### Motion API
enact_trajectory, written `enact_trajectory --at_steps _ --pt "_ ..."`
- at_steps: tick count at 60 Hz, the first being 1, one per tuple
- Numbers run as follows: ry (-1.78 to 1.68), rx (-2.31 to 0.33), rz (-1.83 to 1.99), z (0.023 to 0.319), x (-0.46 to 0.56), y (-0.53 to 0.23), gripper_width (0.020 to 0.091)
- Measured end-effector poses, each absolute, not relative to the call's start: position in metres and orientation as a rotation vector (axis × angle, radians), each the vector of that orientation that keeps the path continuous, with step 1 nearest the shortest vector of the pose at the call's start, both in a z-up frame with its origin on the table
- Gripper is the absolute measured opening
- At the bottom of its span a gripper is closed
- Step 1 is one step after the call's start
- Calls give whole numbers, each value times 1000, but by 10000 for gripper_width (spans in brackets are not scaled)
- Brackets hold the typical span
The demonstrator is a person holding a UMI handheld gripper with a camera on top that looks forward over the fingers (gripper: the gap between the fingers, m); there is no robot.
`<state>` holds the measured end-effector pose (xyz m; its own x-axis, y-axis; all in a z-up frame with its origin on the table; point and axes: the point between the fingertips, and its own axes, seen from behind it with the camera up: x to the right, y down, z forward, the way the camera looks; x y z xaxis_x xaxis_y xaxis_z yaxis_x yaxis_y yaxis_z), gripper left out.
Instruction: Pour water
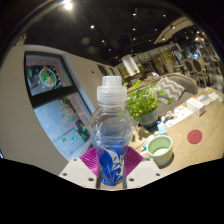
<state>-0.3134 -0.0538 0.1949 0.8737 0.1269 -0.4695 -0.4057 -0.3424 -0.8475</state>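
A clear plastic water bottle (111,125) with a white sports cap and a blue label stands upright between my fingers, lifted off the table. My gripper (112,163) is shut on the bottle, both magenta pads (91,160) pressing its lower part at the label. Just right of the bottle, lower down on the wooden table (190,122), sits a pale green cup (159,150). The cup's inside looks pale; I cannot tell whether it holds water.
A potted green plant (145,100) stands behind the cup. A red round coaster (194,136) lies further right on the table. A framed poster on a white wall (47,77) is to the left. Chairs and tables fill the room beyond.
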Motion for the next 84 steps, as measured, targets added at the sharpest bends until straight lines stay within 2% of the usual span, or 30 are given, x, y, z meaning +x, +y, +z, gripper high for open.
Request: enact_trajectory --at_steps 4,11,28,38,49,61,67,72,79,84 --pt "359 -1812 737 216 -328 -43 286" --pt "683 -1740 1102 226 -334 -18 286" --pt "1329 -1388 1786 198 -333 28 285" --pt "1517 -1244 1929 182 -334 45 284" --pt "1473 -1313 1906 184 -334 41 282" --pt "1058 -1713 1525 197 -326 29 284" --pt "753 -1809 1194 219 -291 25 288" --pt "539 -1801 966 254 -249 24 288" --pt "297 -1778 643 281 -190 31 289" --pt "152 -1758 432 279 -145 41 287"
